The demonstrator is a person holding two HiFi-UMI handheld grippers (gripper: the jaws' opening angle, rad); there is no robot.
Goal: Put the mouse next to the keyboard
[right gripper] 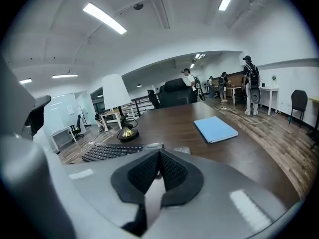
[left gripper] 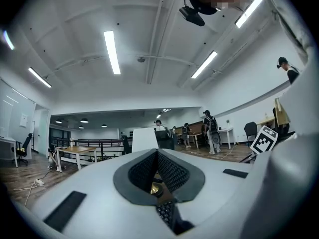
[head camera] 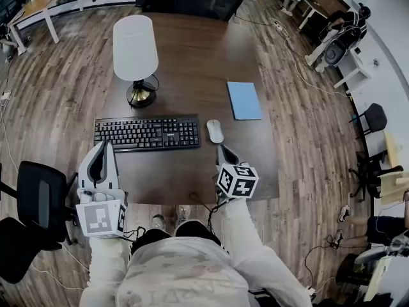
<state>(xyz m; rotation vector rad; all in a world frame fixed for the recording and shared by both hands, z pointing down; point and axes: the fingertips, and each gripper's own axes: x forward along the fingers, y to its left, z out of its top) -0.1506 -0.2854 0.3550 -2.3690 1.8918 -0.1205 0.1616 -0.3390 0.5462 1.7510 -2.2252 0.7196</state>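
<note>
A white mouse (head camera: 215,131) lies on the dark wooden table (head camera: 192,50), just off the right end of the black keyboard (head camera: 147,133). My right gripper (head camera: 222,150) hovers a little nearer than the mouse, shut with nothing between its pads. In the right gripper view only the top of the mouse (right gripper: 182,149) shows above the closed gripper (right gripper: 159,153), with the keyboard (right gripper: 112,151) to its left. My left gripper (head camera: 103,146) is at the table's near left edge, below the keyboard's left end. It is shut and empty, with its pads meeting at the tip (left gripper: 157,151).
A table lamp with a white shade (head camera: 135,47) stands behind the keyboard. A blue notebook (head camera: 244,100) lies behind and to the right of the mouse. A black chair (head camera: 38,200) stands at the left of the table. People and desks (right gripper: 248,86) are far off across the room.
</note>
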